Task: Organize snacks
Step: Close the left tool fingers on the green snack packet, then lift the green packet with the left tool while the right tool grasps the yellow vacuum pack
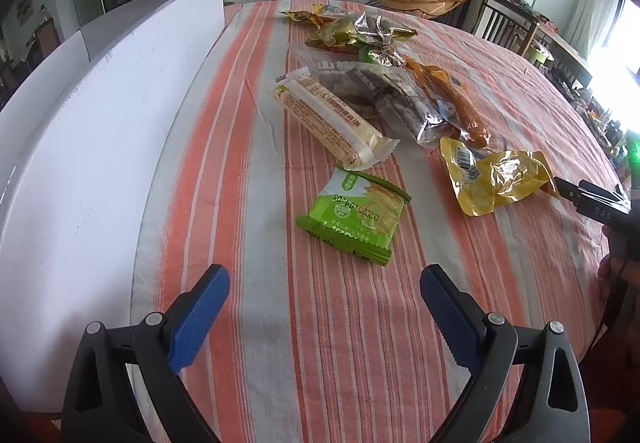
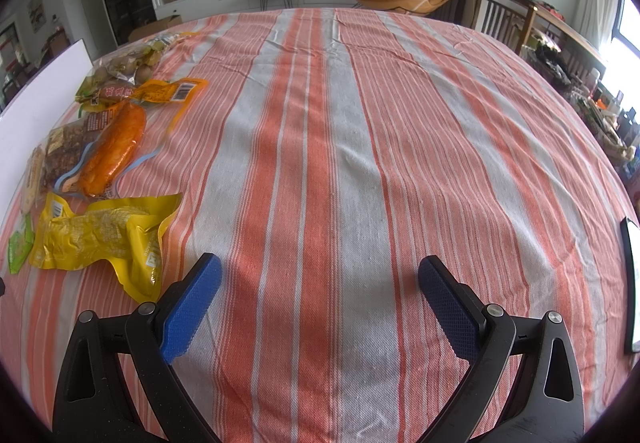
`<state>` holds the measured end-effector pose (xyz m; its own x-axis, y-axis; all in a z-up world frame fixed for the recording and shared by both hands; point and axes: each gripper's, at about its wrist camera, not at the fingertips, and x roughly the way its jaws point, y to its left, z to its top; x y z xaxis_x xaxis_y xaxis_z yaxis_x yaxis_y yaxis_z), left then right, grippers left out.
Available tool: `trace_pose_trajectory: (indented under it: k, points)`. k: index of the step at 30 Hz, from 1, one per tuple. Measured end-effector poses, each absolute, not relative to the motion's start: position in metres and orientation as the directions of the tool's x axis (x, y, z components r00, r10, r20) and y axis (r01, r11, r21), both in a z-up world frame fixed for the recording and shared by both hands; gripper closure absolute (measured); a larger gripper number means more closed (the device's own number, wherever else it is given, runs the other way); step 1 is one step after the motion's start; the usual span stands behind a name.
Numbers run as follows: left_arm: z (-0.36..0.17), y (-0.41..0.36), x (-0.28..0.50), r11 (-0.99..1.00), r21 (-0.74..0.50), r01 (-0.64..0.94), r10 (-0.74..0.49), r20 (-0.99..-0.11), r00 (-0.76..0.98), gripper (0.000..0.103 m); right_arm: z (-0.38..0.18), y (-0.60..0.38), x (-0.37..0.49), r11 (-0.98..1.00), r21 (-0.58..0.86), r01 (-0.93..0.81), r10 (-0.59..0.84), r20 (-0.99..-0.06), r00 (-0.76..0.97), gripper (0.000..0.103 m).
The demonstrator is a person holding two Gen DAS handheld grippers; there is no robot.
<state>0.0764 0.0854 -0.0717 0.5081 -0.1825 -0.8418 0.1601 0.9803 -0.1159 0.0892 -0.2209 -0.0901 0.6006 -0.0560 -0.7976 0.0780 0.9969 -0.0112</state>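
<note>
One green packet (image 1: 354, 221), one yellow (image 1: 496, 181)

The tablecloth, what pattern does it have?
The tablecloth has orange and pale grey stripes with thin white lines, clearest in the right wrist view.

woven orange-and-grey striped tablecloth (image 1: 248, 203): looked matt, coarse cloth | crinkled yellow foil snack pouch (image 1: 496, 179): was glossy | green plastic cracker packet (image 1: 356, 219): had a smooth, slight sheen | white box wall (image 1: 80, 163): was matt, faintly grainy | left gripper (image 1: 325, 283): blue pads (image 1: 200, 319) were textured, rubbery; black plastic arms, metal pins
</note>
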Motion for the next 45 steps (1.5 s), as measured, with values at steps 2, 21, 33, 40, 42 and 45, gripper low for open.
trace_pose_trajectory:
  k: [2, 21, 33, 40, 42, 45]
  points:
    - [-0.071, 0.086, 0.076, 0.980, -0.119, 0.158, -0.184, -0.841, 0.508, 0.007, -0.090, -0.221, 0.089, 0.997, -0.011, 0.078, -0.056, -0.798, 0.601, 0.003]
    - [-0.060, 0.097, 0.070, 0.966, -0.160, 0.204, -0.245, -0.822, 0.513, 0.007, -0.090, -0.221, 0.089, 0.997, -0.011, 0.078, -0.055, -0.798, 0.601, 0.003]
    - [-0.072, 0.062, 0.093, 0.963, -0.055, 0.265, -0.191, -0.831, 0.522, 0.008, -0.090, -0.221, 0.090, 0.997, -0.010, 0.078, -0.055, -0.798, 0.601, 0.003]
    - [-0.083, 0.051, 0.110, 0.953, -0.010, 0.302, -0.176, -0.832, 0.526, 0.047, -0.090, -0.221, 0.089, 0.996, -0.016, 0.083, -0.063, -0.797, 0.601, 0.003]
    - [-0.081, 0.056, 0.106, 0.967, -0.011, 0.255, -0.151, -0.832, 0.534, 0.048, -0.090, -0.221, 0.089, 0.996, -0.013, 0.083, -0.061, -0.796, 0.602, 0.003]
    - [-0.082, 0.068, 0.091, 0.982, -0.022, 0.189, -0.124, -0.826, 0.550, 0.048, -0.084, -0.223, 0.082, 0.993, 0.046, 0.111, -0.033, -0.784, 0.619, 0.005]
